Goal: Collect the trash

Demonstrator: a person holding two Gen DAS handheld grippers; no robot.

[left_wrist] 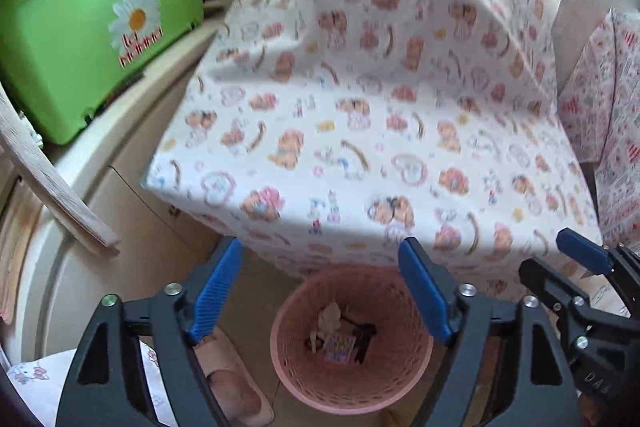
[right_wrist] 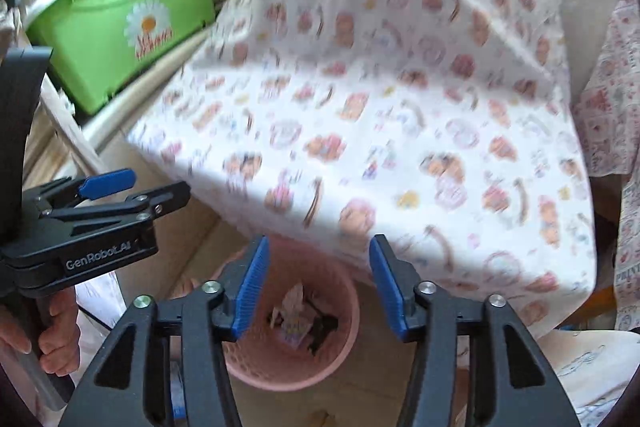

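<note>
**Both grippers held open above the pink basket**

The left gripper [left_wrist: 320, 291] is seen with its blue pads [left_wrist: 216, 291] spread wide apart and nothing between them. The right gripper [right_wrist: 316, 287] is likewise spread, though less widely, and nothing is pinched by it either. Both are pointed steeply down toward a pink latticed basket [left_wrist: 400, 383] standing on the floor, close against the near edge of a table.

The trash [left_wrist: 338, 337] is found at the bottom of the basket — a few scraps, among them a pale crumpled piece and a small printed wrapper. What the darker bits beside them are cannot be made out. The same heap [right_wrist: 298, 319] is seen from the right wrist, partly screened by the gripper's own fingers.

The table is covered by a cartoon-printed cloth [left_wrist: 360, 107], heavily blurred in the right view; a hump is raised in it at the far end, and whatever lies beneath is hidden. The far rim of the basket is cut off by the cloth's hanging edge.

To the far left a green plastic box [left_wrist: 80, 39] with a daisy sticker is set on a pale surface. A slipper [left_wrist: 236, 387] is glimpsed on the floor left of the basket, half covered by the left gripper's frame. A hand [right_wrist: 56, 335] is seen on the left gripper's handle — only partly in view.
</note>
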